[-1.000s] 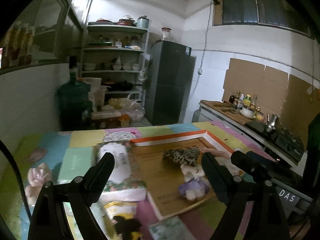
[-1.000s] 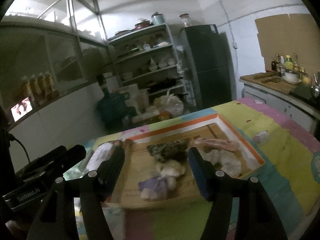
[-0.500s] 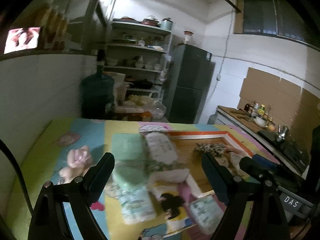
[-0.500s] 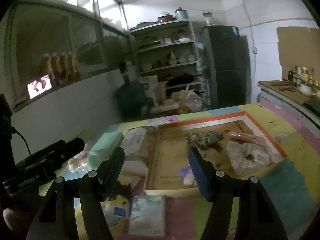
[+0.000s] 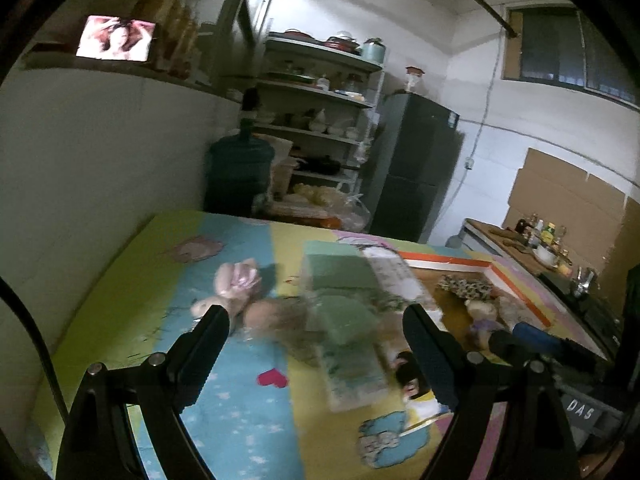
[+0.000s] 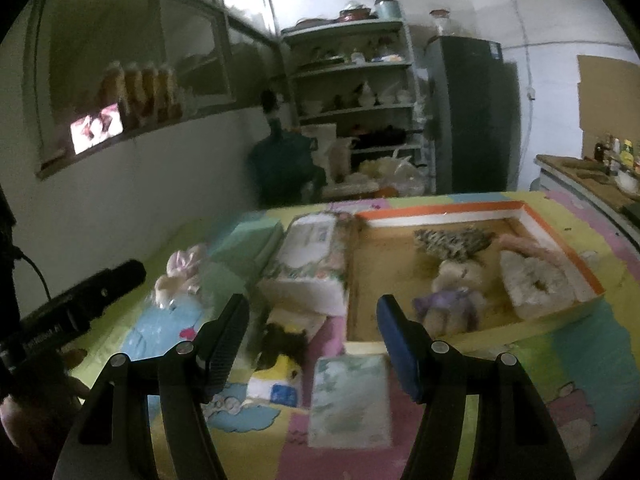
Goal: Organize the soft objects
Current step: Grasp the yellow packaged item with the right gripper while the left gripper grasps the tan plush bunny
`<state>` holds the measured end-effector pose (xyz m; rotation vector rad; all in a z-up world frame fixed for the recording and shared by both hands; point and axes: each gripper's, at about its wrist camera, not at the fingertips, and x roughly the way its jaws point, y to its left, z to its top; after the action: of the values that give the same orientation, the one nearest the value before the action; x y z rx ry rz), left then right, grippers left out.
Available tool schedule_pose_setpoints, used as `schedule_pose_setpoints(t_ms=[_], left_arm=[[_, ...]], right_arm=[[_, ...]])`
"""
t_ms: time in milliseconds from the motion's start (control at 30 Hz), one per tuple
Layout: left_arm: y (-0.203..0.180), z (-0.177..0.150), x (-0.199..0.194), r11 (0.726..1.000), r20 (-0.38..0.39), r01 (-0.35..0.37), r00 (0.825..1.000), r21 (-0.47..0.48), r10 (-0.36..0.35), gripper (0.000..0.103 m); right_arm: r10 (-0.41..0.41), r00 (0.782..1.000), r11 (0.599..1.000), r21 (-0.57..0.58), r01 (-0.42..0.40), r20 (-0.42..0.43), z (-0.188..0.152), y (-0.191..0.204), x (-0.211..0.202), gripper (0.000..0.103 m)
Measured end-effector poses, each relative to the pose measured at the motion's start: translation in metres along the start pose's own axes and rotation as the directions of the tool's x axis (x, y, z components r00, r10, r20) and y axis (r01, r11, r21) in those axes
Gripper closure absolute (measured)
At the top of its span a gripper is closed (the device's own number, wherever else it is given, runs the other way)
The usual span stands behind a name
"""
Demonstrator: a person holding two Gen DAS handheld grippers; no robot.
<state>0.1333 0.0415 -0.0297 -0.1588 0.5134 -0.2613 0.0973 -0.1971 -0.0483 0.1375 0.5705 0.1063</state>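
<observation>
My left claw [image 5: 316, 340] swung away from the tray in the last second and hung spread wide over the left half of the play mat [image 5: 132, 280], pinching nothing. A second earlier its camera had looked straight into the wooden tray [image 6: 400, 210]; at this moment the tray sat off to the right of its view, and the loose things filled the middle. Furthest left lay a pink plush toy [image 5: 236, 280], flat on the mat and just beyond my left finger. Beside it, between the fingers, were a blurred brownish soft thing I could not identify and a stack of green tissue packs [image 5: 340, 280], with a white wipes pack [image 6: 312, 240] touching the tray's left wall. The turn suggested, as I judged it, that the pink toy or its neighbour would be the next pick.

My right claw [image 6: 314, 340] had also drawn back and hovered spread and empty, low over the near edge of the mat. Under it lay a dark-haired doll [image 6: 280, 344] on a yellow pack, and a pale green packet [image 6: 350, 396], both outside the tray. Further right, inside the tray, rested a leopard-print cloth [image 6: 452, 242], a small plush in purple [image 6: 452, 300], a white fluffy ring [image 6: 536, 284] and a pink piece against the far right wall. By my reckoning the sorting was partly done, with several soft things left outside.
</observation>
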Motion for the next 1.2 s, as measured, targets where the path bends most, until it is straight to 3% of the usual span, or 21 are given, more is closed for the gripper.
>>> schedule_pose_setpoints(t_ms=[300,400,700,1000,1033,1067,1200], left_arm=[[0.028,-0.009,0.003,0.999,-0.032,-0.012,0.999,-0.035,0.011,0.015],[0.036,-0.012,0.005,0.999,-0.042,-0.008,0.999,-0.049,0.006,0.015],[0.051,-0.016,0.014,0.997,-0.062,0.004,0.998,-0.08,-0.009,0.015],[0.054,-0.02,0.018,0.996,-0.066,0.014,0.998,-0.086,-0.02,0.015],[0.055,-0.02,0.019,0.996,-0.069,0.014,0.997,-0.086,-0.02,0.015],[0.056,-0.02,0.02,0.996,-0.072,0.013,0.997,-0.087,-0.02,0.015],[0.063,-0.02,0.025,0.996,-0.08,0.004,0.997,-0.089,-0.011,0.015]], right_arm=[[0.071,0.99,0.996,-0.046,-0.077,-0.119,-0.018,0.029,0.038,0.035],[0.075,0.987,0.996,-0.045,-0.082,-0.141,-0.02,0.033,0.047,0.041],[0.043,0.983,0.997,-0.053,-0.053,-0.18,-0.02,0.035,0.069,0.045],[-0.054,0.965,0.995,-0.096,0.03,-0.257,-0.022,0.033,0.096,0.046],[-0.05,0.959,0.996,-0.09,0.026,-0.279,-0.024,0.033,0.101,0.049],[-0.048,0.954,0.996,-0.084,0.024,-0.295,-0.026,0.031,0.105,0.06],[-0.034,0.952,0.998,-0.069,0.014,-0.303,-0.026,0.029,0.108,0.063]])
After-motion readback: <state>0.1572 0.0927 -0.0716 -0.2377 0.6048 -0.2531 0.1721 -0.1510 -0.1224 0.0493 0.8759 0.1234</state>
